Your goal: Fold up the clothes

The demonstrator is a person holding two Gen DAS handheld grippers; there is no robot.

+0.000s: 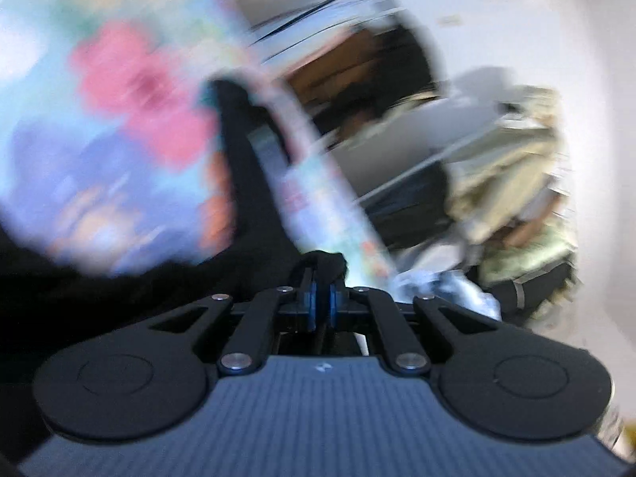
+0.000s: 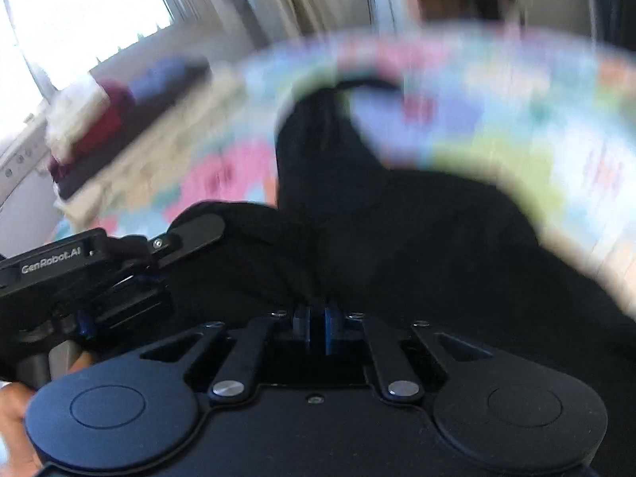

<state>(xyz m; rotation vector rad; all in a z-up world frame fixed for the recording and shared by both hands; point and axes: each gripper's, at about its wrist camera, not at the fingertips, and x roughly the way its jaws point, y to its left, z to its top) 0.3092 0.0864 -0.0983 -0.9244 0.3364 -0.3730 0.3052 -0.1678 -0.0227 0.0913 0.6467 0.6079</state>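
Both grippers, left gripper [image 1: 321, 278] and right gripper [image 2: 317, 328], have jaws pinched on the black cloth [image 2: 397, 238]; lift evenly above the colourful sheet [image 2: 516, 119].

Both views heavily motion-blurred, only gripper bodies stayed sharp. Daylight poured from window [image 2: 79, 20], blown out white. Black garment [image 2: 397, 246] swallowed all detail, colourful bedsheet [image 1: 119, 119] just smeared. Fisheye bent edges, white wall [image 1: 576, 39] washed out
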